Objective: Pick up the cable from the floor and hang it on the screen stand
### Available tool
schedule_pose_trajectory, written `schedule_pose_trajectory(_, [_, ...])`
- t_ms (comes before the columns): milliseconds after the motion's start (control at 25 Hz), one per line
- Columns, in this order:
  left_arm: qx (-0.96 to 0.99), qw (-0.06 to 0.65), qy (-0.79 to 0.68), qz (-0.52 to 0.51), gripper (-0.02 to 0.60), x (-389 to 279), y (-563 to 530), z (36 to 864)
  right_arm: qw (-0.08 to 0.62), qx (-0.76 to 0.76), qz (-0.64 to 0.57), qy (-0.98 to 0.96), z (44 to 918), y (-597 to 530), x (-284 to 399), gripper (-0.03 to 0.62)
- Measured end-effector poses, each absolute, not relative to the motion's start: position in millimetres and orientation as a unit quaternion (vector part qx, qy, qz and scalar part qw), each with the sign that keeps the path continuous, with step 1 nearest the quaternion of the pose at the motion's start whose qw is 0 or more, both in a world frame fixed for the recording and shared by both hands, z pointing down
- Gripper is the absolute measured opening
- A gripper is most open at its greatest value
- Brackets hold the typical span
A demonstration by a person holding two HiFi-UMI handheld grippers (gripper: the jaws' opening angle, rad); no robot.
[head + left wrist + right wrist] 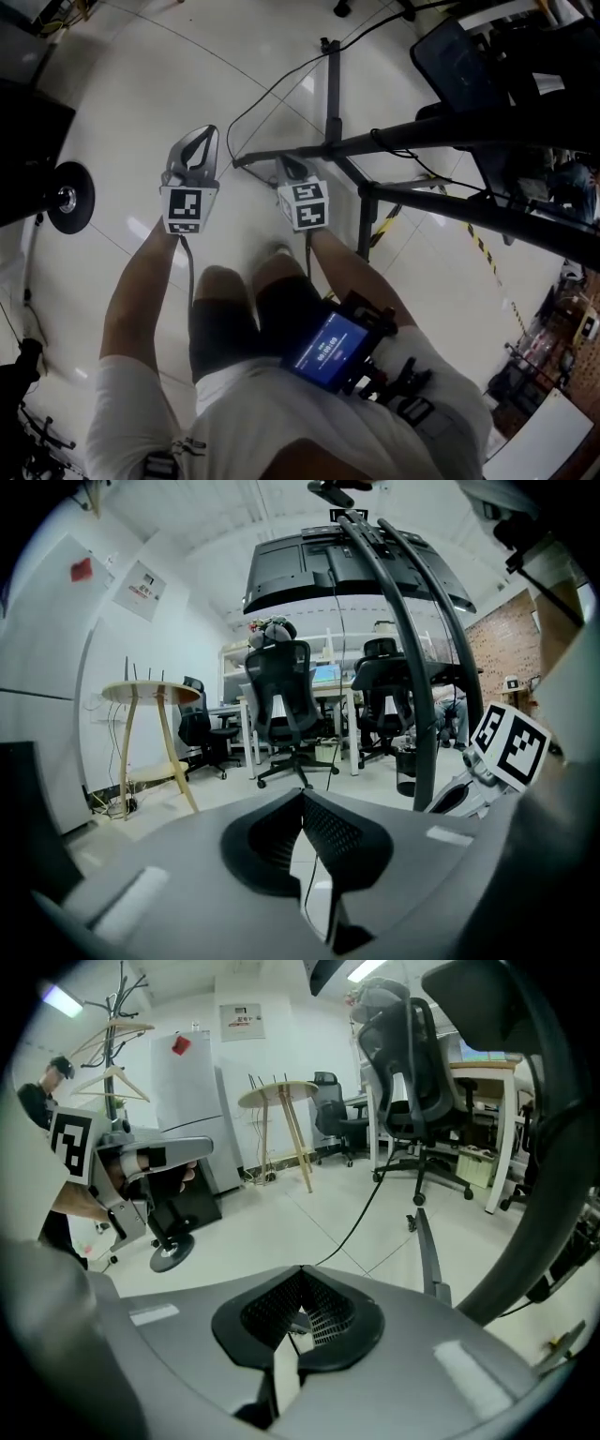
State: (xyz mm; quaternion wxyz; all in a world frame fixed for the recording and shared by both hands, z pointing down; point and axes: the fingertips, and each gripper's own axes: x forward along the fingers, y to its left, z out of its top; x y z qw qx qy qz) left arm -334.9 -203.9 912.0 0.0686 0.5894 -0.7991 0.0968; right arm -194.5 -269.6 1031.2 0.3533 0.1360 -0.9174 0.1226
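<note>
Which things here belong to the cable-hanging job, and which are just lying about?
Belonging: cable, gripped by the shut left tool and right tool; screen stand; screen.
Lying about: office chair, round table, coat rack.

Your cable is black against the glossy off-white floor. Your left gripper and right gripper are both grey with black ribbed pads, and their cubes are white with black square markers. The screen stand is black. Yellow-and-black striped tape marks the floor.
</note>
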Motion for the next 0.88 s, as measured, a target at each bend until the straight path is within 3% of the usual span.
schedule_pose_trajectory(160, [0.58,0.065,-0.806,0.098,0.003,-352,-196,967,0.348,0.13,0.118,-0.921,1081,-274,-207,0.015])
schedule_pose_trajectory(480, [0.568,0.045,-0.815,0.101,0.003,-378,-183,1067,0.334,0.1,0.112,-0.93,1167,-279,-244,0.124])
schedule_pose_trajectory(880, [0.565,0.047,-0.818,0.094,0.003,-380,-170,1104,0.297,0.198,0.184,-0.916,1181,-343,-255,0.137])
